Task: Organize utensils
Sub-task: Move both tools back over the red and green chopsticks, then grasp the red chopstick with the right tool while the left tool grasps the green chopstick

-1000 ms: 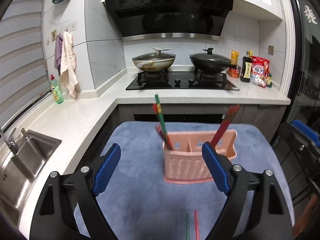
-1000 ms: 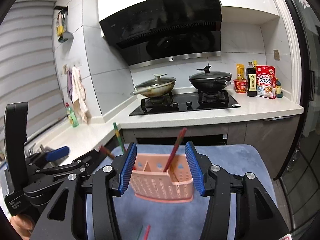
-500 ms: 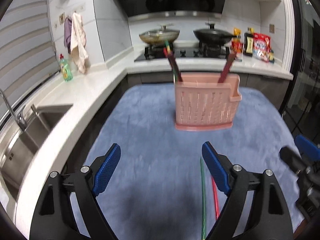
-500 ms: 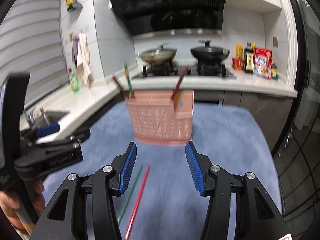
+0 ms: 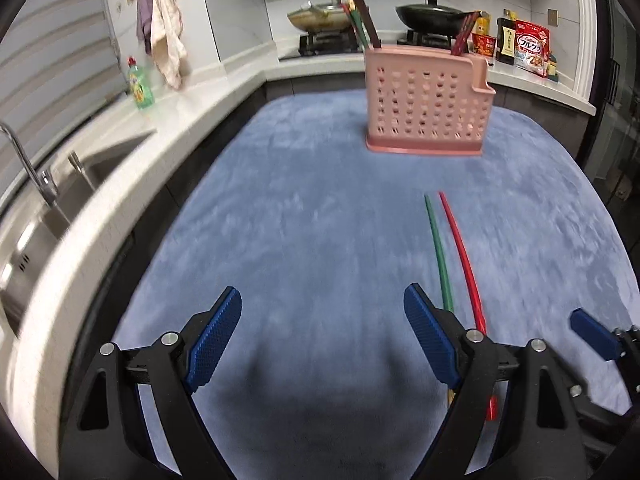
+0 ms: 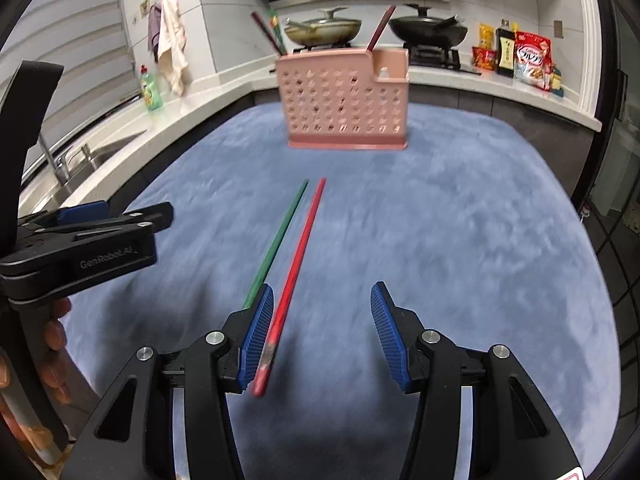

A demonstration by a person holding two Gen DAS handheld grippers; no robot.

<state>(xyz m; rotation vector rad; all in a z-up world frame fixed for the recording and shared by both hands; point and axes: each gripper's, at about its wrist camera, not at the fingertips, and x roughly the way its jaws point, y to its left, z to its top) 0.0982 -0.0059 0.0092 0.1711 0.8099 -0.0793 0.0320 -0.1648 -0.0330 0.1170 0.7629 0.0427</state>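
while some chopsticks stand in the pink holder, green chopstick and red chopstick wait on the mat; left gripper and right gripper are released, grasping nothing.

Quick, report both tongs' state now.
Left tongs: open, holding nothing.
Right tongs: open, nothing gripped; red chopstick lies on the mat beside the left pad.
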